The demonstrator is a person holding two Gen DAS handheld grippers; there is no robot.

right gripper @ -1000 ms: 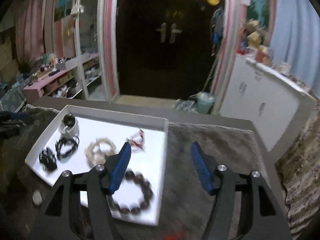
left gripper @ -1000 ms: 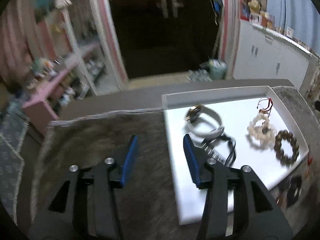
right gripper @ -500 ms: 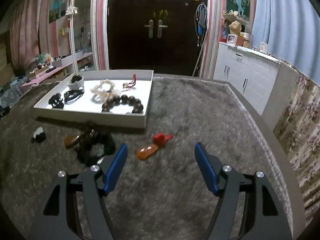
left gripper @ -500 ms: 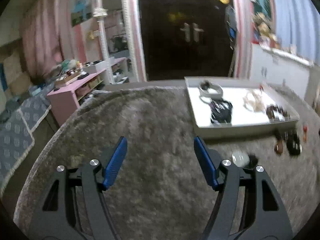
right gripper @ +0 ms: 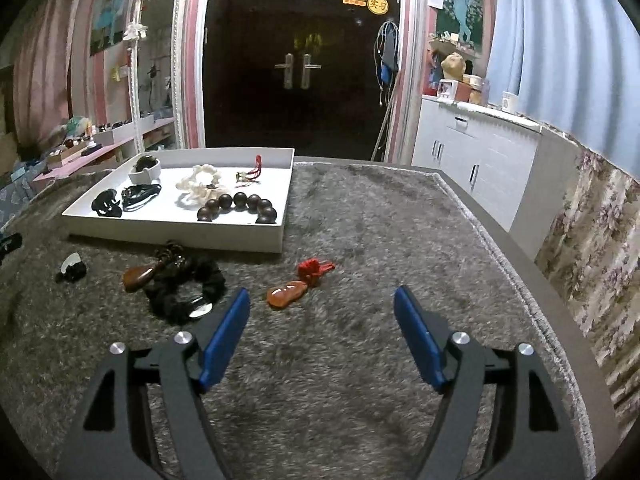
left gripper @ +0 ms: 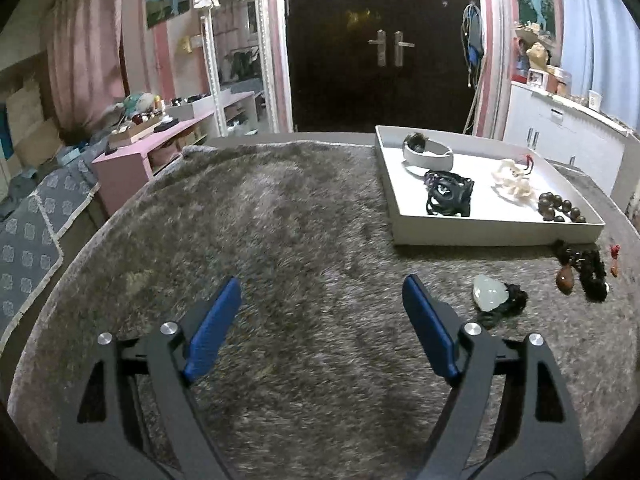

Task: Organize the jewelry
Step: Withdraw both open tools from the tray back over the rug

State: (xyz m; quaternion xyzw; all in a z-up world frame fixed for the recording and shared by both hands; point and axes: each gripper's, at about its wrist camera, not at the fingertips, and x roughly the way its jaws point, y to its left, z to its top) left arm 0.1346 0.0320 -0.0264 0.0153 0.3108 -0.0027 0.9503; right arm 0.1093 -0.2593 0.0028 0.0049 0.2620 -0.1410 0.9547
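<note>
A white tray (left gripper: 476, 236) (right gripper: 176, 236) on the grey fur rug holds a white bangle (left gripper: 428, 155), black cords (left gripper: 448, 196), a pale bead bracelet (right gripper: 200, 186) and a dark bead bracelet (right gripper: 240, 206). Loose on the rug before the tray lie a pale jade pendant on black cord (left gripper: 489, 293) (right gripper: 72, 268), a brown pendant with black beads (right gripper: 168, 280) (left gripper: 580, 272) and an orange pendant with a red knot (right gripper: 288, 294). My left gripper (left gripper: 320, 312) hangs over bare rug, its jaws opening with nothing between them. My right gripper (right gripper: 322, 320) is also opening, empty, just short of the orange pendant.
The rug (right gripper: 380, 240) covers a table whose right edge (right gripper: 500, 232) runs near a floral-covered piece. White cabinets (right gripper: 472, 152) stand at the back right, a pink shelf unit (left gripper: 160, 140) at the back left, a dark double door (left gripper: 360, 48) behind.
Both grippers pulled back from over the tray and sank toward the rug near the table's front. Their jaws have spread wider. The loose pendants have come into view.
</note>
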